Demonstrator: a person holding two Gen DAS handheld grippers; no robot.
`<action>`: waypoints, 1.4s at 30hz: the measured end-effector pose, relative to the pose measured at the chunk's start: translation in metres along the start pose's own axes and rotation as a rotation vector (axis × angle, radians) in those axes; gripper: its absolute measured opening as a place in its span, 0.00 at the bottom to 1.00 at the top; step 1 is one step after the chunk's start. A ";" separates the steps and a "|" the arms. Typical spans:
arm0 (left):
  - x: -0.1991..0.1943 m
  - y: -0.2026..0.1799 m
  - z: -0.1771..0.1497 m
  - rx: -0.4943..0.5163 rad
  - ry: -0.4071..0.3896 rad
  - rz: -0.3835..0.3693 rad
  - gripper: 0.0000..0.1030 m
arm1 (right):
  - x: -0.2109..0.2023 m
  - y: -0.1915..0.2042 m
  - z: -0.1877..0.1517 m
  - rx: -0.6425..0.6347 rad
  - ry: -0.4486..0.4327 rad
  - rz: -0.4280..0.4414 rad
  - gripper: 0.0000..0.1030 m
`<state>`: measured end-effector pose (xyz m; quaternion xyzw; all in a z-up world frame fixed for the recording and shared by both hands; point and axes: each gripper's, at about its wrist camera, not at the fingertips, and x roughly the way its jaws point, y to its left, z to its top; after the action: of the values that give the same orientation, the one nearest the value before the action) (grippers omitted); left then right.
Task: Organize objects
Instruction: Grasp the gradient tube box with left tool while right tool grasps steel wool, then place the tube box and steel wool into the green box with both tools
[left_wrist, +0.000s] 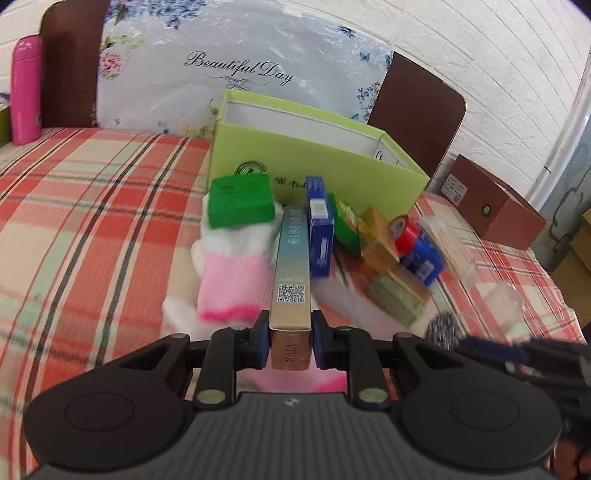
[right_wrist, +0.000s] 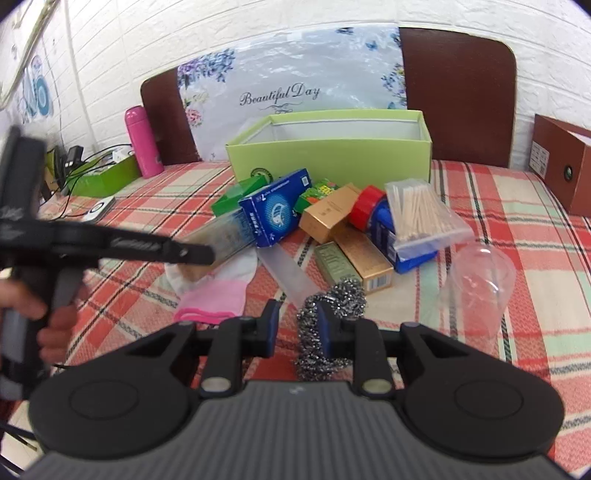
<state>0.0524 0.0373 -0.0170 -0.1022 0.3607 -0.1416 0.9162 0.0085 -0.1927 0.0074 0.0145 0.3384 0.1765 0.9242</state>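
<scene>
**A:** Checking grips. Left tool (left_wrist: 289, 338) was clamped on the near end of the long silver-teal carton (left_wrist: 291, 258); pads pressed both narrow sides. The carton's far end pointed toward the open lime-green cardboard box (left_wrist: 314, 158).

**B:** Right one?

**A:** Right tool (right_wrist: 295, 330) had closed down on the steel-wool scouring ball (right_wrist: 328, 325). One pad was buried in the mesh, and the ball bulged out past it to the right, so probably an off-centre pinch.

**B:** Why grab the carton by the end?

**A:** My guess: the rest was wedged between the pink-cuffed white glove (left_wrist: 232, 273) and the blue box (left_wrist: 318, 229) standing on edge. Only the near end was free.

**B:** Rest of the pile?

**A:** Loose on the plaid-covered surface (left_wrist: 92, 229), just in front of the lime box, which looked empty. Clear plastic cup (right_wrist: 480, 280) stood beside the scourer.
</scene>
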 end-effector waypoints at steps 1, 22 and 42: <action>-0.004 0.001 -0.005 -0.001 0.002 0.016 0.23 | 0.001 0.000 0.000 -0.007 -0.003 -0.004 0.28; 0.034 -0.019 0.016 0.083 0.032 0.045 0.47 | 0.021 -0.018 -0.017 0.037 0.060 -0.115 0.49; -0.007 -0.018 0.041 0.064 -0.047 -0.037 0.22 | -0.033 -0.018 0.029 0.014 -0.151 0.020 0.36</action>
<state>0.0728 0.0260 0.0221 -0.0829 0.3324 -0.1676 0.9244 0.0086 -0.2177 0.0475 0.0379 0.2686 0.1819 0.9452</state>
